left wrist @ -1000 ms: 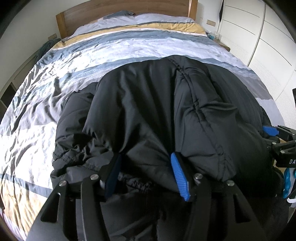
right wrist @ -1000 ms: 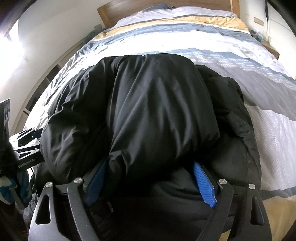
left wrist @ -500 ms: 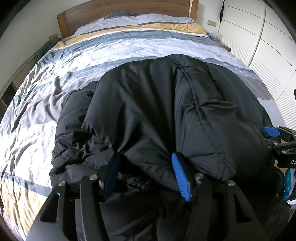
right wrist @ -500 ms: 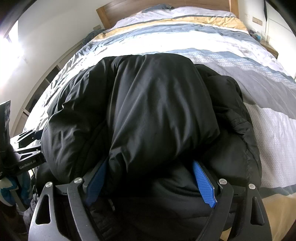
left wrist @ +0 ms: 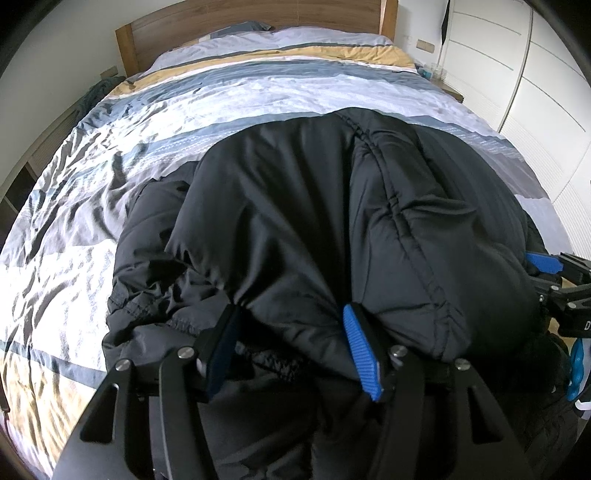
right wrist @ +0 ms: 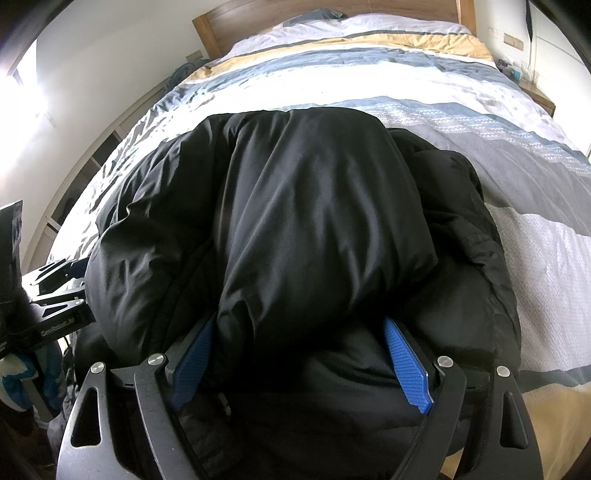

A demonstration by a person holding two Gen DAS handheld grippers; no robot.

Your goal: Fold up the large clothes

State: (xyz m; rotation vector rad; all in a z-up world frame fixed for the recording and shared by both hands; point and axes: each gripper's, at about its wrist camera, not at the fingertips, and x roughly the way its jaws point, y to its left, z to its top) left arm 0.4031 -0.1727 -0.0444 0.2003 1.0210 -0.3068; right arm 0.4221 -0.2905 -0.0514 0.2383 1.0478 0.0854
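- On the near end of the bed (left wrist: 258,92), largest item: a striped duvet in grey, white and ochre, wooden headboard (left wrist: 251,18) at the far end, white wardrobe doors (left wrist: 546,92) to the right.
- Black padded jacket (left wrist: 332,229), the task's thing: lies across the foot of the bed, its near edge doubled up over the body in a thick, puffy fold. Judged soft, bulky, light for its size, with a slick shell likely to slide; no stiffness to hold a crease. Best taken at hems and stitched seams, where the cloth bunches and gives purchase.
- My right gripper (right wrist: 303,354): jaws stand wide, blue pads (right wrist: 406,365) either side of a fat roll of the jacket's near fold. Padding fills the gap; I cannot tell whether I clamp it or merely cradle it.
- My left gripper (left wrist: 291,343): jaws roughly half apart, the gathered hem of the jacket bulging between them and touching the blue pad (left wrist: 362,354). Firmness of hold likewise not clear.
- Stitched seam (left wrist: 402,221) running down the jacket's upper layer: a usable fold line and grip point.
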